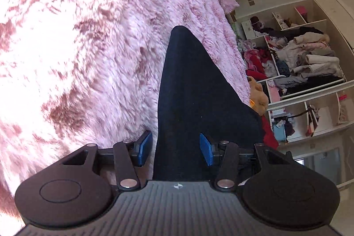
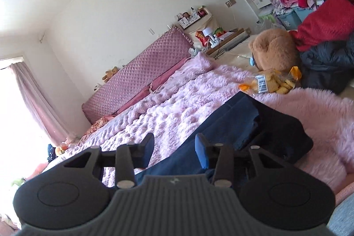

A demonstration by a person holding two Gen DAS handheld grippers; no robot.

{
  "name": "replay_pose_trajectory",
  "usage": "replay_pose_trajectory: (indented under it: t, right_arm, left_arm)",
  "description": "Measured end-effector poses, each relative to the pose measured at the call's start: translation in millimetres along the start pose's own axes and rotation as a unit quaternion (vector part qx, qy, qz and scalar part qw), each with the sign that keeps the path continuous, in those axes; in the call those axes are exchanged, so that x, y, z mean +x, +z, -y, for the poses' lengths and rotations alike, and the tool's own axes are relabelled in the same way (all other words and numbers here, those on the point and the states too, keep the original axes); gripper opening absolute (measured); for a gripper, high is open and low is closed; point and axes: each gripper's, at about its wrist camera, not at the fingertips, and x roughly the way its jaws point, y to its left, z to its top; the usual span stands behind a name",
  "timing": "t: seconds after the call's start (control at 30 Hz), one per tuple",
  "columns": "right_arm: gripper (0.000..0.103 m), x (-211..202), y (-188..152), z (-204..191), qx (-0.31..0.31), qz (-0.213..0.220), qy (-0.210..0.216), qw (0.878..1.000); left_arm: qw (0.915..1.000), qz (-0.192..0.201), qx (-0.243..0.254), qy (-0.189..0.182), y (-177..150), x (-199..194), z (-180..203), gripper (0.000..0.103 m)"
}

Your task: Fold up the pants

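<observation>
Dark navy pants (image 1: 194, 92) lie on a fluffy pink blanket (image 1: 88, 48) on the bed. In the left wrist view they reach forward as a narrowing strip. My left gripper (image 1: 176, 148) is open, its blue pads apart on either side of the near end of the pants. In the right wrist view the pants (image 2: 232, 125) lie partly folded, a layer doubled over at the far right end. My right gripper (image 2: 174, 150) is open just above the blanket (image 2: 172, 107); its right pad is over the pants' edge and its left pad over the blanket.
A brown teddy bear (image 2: 274, 50) and a bag of snacks (image 2: 272, 81) sit at the blanket's far edge, with a red blanket (image 2: 327, 21) and dark clothing beside them. A pink quilted headboard (image 2: 137, 79) stands to the left. Open shelves full of clothes (image 1: 305, 59) line the wall.
</observation>
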Motion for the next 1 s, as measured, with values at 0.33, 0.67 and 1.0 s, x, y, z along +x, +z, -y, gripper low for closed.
replay_pose_trajectory:
  t: [0.33,0.67,1.0]
  right_arm:
    - [0.039,16.6,-7.5,-7.7,-0.024,-0.050,-0.026,0.998]
    - [0.039,28.9,-36.2,-56.7,-0.140,-0.101,-0.037,0.984]
    - [0.013,66.1,-93.4,-140.4,-0.135,-0.154,-0.058,0.977]
  left_arm:
    - [0.9891,-0.040,-0.128,-0.062,19.5,25.7,-23.5,0.013]
    - [0.9965,-0.009,-0.083,-0.005,16.4,-47.2,-15.8,0.010]
    - [0.9986,-0.013,-0.050,-0.013,29.6,-48.9,-39.6,0.022]
